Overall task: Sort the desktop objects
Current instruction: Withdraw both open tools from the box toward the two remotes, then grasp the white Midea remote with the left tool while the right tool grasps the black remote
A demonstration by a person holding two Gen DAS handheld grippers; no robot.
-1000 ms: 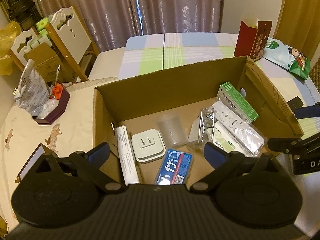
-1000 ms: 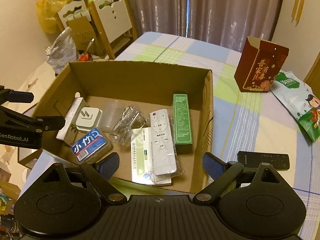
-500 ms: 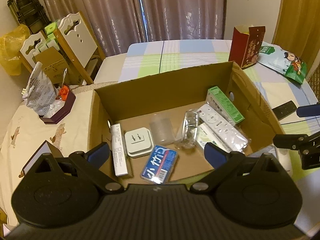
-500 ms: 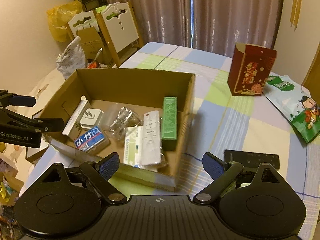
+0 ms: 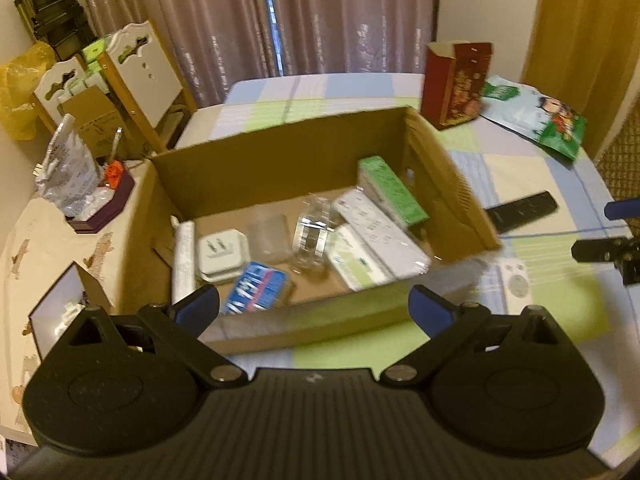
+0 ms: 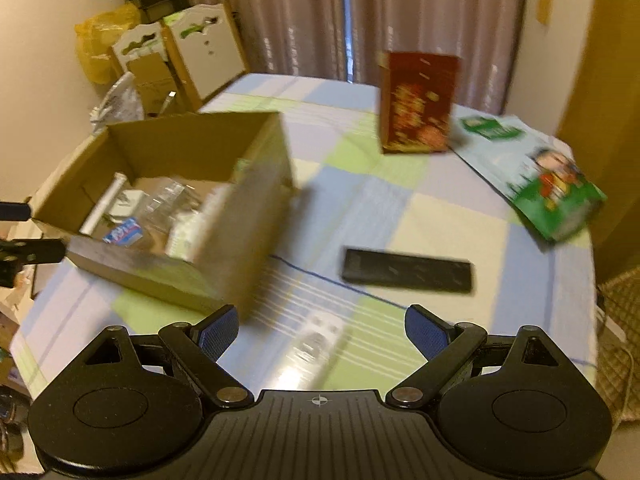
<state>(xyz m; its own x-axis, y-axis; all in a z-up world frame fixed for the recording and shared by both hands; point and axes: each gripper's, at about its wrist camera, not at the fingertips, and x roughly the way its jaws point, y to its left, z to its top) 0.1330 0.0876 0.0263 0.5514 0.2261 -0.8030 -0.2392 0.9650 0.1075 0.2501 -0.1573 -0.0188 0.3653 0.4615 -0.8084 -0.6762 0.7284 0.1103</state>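
An open cardboard box point(image 5: 288, 148) point(image 6: 256, 208) sits on the checked tablecloth. It holds a green carton point(image 5: 390, 190), a white remote point(image 5: 380, 228), a clear plastic item point(image 5: 312, 236), a white plug adapter point(image 5: 220, 254), a blue-labelled case point(image 5: 256, 286) and a white tube point(image 5: 182, 256). A black remote point(image 6: 406, 270) point(image 5: 522, 210) and a white remote point(image 6: 316, 340) point(image 5: 516, 284) lie on the cloth right of the box. My left gripper point(image 5: 314, 306) is open and empty before the box's near wall. My right gripper point(image 6: 322, 330) is open and empty just above the white remote.
A red carton point(image 6: 418, 102) stands at the back of the table. A green snack bag point(image 6: 536, 176) lies at the right. Chairs point(image 5: 140, 80), a small tray of clutter point(image 5: 92, 196) and a picture frame point(image 5: 56, 312) are at the left.
Both grippers have pulled back and up from the box. The right one has swung right, bringing the black and white remotes on the cloth into view. Both stay open.
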